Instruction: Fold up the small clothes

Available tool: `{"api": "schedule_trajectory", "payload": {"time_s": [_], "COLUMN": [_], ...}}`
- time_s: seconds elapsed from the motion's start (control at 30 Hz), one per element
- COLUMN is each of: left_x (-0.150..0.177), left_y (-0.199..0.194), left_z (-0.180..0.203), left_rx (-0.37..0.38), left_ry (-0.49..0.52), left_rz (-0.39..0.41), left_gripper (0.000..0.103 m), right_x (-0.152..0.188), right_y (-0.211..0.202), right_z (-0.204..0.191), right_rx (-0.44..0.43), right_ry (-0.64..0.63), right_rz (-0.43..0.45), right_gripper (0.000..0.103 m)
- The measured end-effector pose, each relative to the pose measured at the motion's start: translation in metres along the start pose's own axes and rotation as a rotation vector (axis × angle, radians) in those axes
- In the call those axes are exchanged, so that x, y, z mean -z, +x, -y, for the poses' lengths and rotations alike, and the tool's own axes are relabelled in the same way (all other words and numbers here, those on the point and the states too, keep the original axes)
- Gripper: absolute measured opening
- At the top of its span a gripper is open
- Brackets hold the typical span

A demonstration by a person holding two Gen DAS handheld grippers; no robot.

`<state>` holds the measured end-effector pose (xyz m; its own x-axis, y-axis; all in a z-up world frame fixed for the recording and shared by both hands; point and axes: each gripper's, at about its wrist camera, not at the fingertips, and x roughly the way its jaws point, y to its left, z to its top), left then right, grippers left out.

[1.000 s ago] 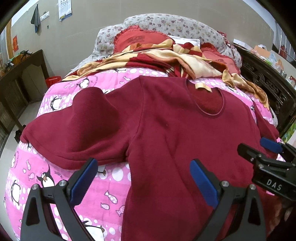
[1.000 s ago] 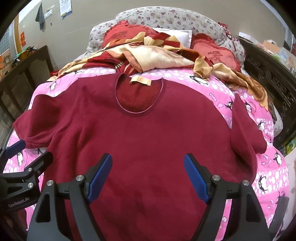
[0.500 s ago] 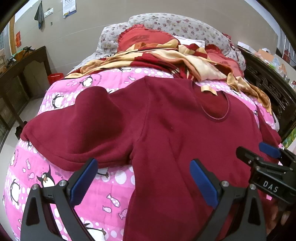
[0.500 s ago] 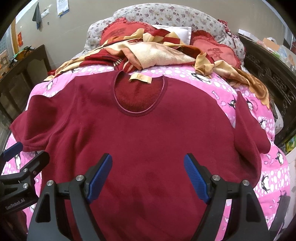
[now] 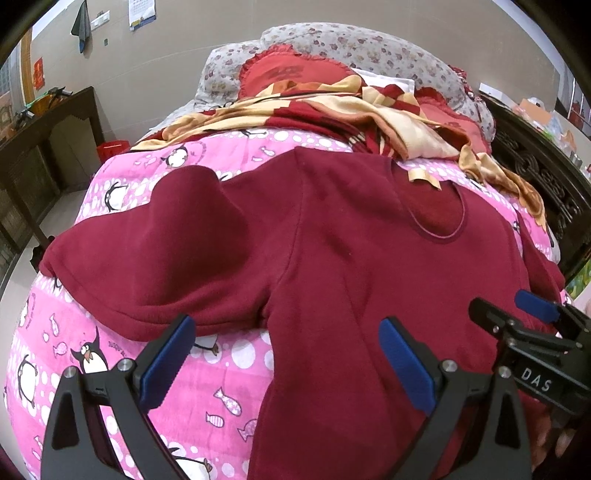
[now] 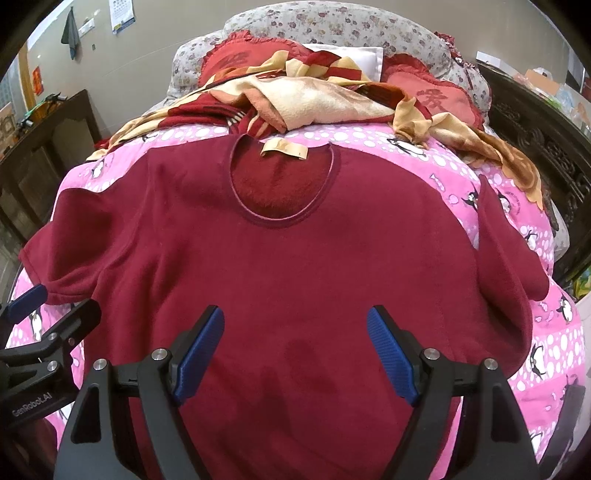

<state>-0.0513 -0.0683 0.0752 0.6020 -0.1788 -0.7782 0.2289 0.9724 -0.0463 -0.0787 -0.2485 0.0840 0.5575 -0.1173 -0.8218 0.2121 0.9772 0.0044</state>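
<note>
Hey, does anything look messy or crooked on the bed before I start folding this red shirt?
The maroon shirt lies flat, but its right sleeve bunches into a raised ridge. A rumpled red-and-cream blanket crowds the collar.

Home bedroom. Bed with pink penguin-print quilt, floral bolster and red embroidered cushions at 12 o'clock, rumpled red-and-cream blanket below them. Carved dark wood furniture at 3 o'clock, dark wooden cabinet at 9 o'clock, wall calendar at 11 o'clock
</note>
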Motion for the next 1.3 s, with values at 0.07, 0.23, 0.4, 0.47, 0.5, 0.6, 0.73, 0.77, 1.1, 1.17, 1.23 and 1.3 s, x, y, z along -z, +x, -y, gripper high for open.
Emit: {"api": "schedule_trajectory", "payload": {"time_s": [0.07,0.23,0.4,0.47,0.5,0.6,0.73,0.77,1.1,1.17,1.23,1.3], "left_x": [0.0,0.0,0.0,0.0,0.0,0.0,-0.001,-0.001,-0.007,-0.007,-0.01,-0.013], "left_y": [0.001,0.002,0.003,0.004,0.004,0.005,0.005,0.006,-0.003,-0.011,-0.012,-0.01], "left_z": [0.0,-0.002,-0.002,-0.002,-0.002,-0.003,-0.003,-0.004,-0.038,-0.059,-0.084,-0.108], "left_rx": [-0.002,-0.003,-0.002,-0.001,-0.002,-0.002,0.0,0.0,0.011,0.017,0.0,-0.038], "left_ry": [-0.002,-0.01,-0.011,-0.012,-0.012,-0.013,-0.013,-0.015,-0.09,-0.15,-0.198,-0.238], "left_rz": [0.0,-0.005,-0.006,-0.005,-0.006,-0.01,-0.009,-0.007,0.005,0.033,0.032,0.029], "left_gripper": [0.101,0.101,0.101,0.101,0.101,0.101,0.101,0.101,0.101,0.101,0.101,0.101], "right_x": [0.0,0.001,0.0,0.0,0.0,-0.001,-0.002,-0.002,-0.004,-0.006,-0.006,-0.008], "right_y": [0.002,0.005,0.007,0.007,0.007,0.008,0.009,0.01,0.014,0.013,0.012,0.013], "right_z": [-0.002,-0.004,-0.005,-0.005,-0.006,-0.006,-0.007,-0.007,-0.013,-0.015,-0.017,-0.018], "right_rx": [0.005,0.002,-0.001,0.001,0.003,0.002,0.004,0.003,-0.006,-0.01,-0.012,-0.027], "right_ry": [-0.001,0.001,0.001,0.0,-0.001,0.0,0.001,0.001,-0.013,-0.019,-0.021,-0.011], "right_rz": [-0.006,-0.013,-0.018,-0.017,-0.017,-0.016,-0.019,-0.021,-0.023,-0.017,-0.014,-0.018], "right_gripper": [0.083,0.083,0.083,0.083,0.083,0.083,0.083,0.083,0.083,0.083,0.083,0.083]}}
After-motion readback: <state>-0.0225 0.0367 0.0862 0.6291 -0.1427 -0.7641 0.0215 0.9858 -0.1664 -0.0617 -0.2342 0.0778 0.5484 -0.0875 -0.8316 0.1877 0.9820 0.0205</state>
